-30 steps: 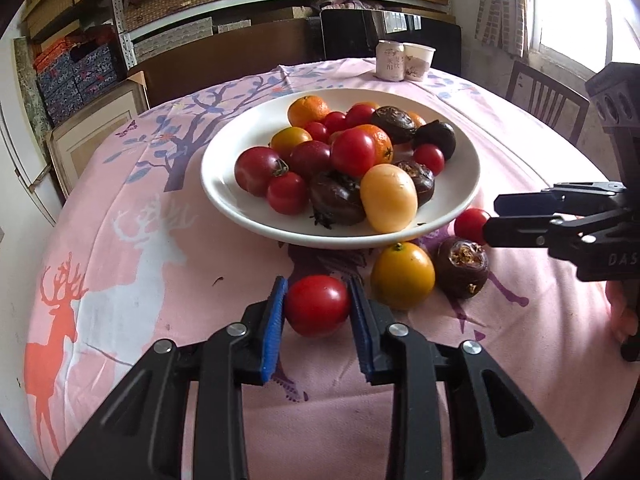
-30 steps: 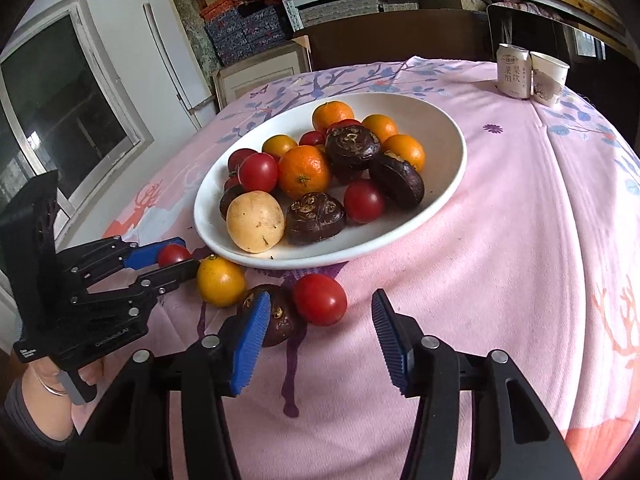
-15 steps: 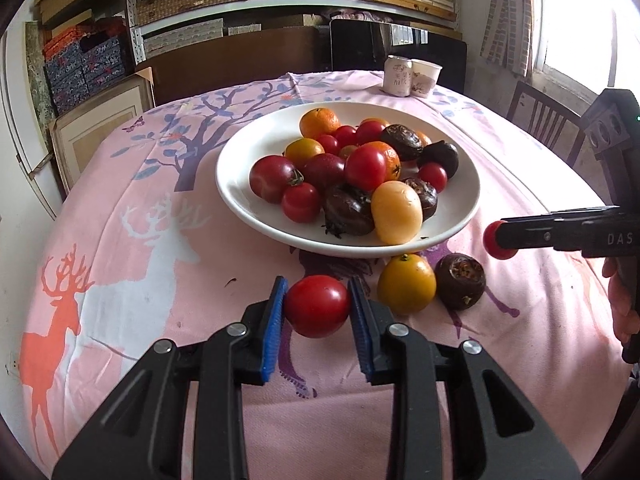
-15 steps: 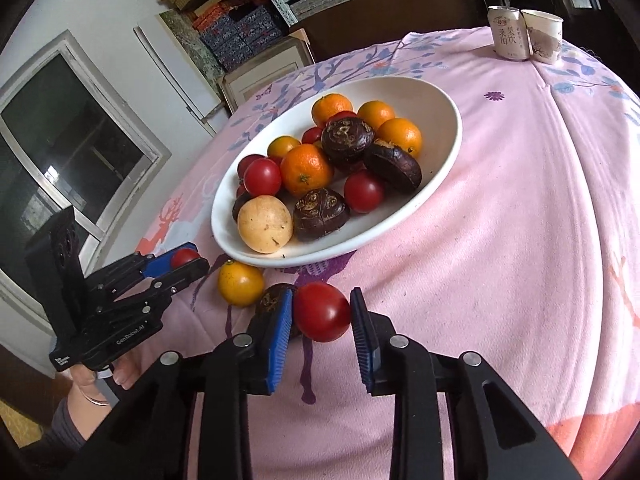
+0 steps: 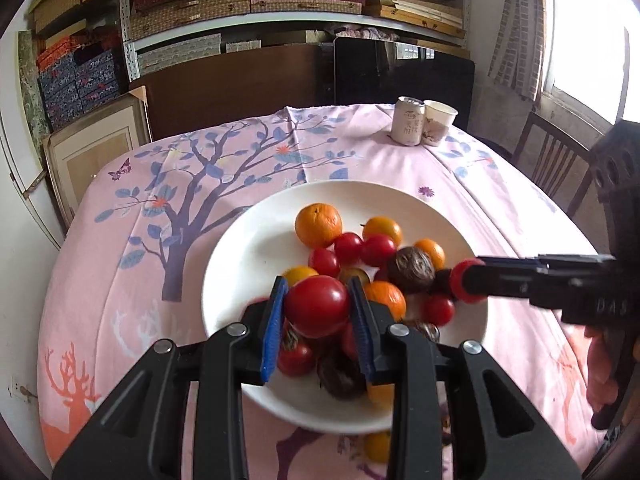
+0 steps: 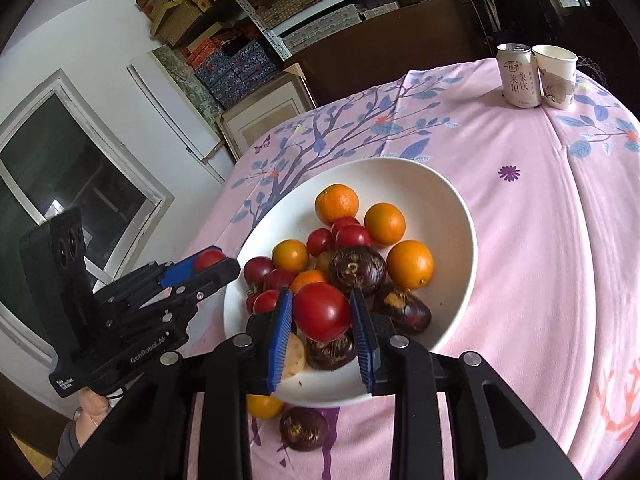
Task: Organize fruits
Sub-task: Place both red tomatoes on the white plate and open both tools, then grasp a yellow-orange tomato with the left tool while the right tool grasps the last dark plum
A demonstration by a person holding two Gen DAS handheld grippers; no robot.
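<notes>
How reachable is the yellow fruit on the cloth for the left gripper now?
Probably not yet: the left gripper is shut on a red tomato above the plate. The yellow fruit lies uncovered by the plate's near rim, likely reachable after release.

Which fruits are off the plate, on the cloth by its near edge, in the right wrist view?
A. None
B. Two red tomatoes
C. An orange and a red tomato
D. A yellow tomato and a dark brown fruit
D: a yellow tomato and a dark brown fruit lie on the cloth just outside the plate.
</notes>
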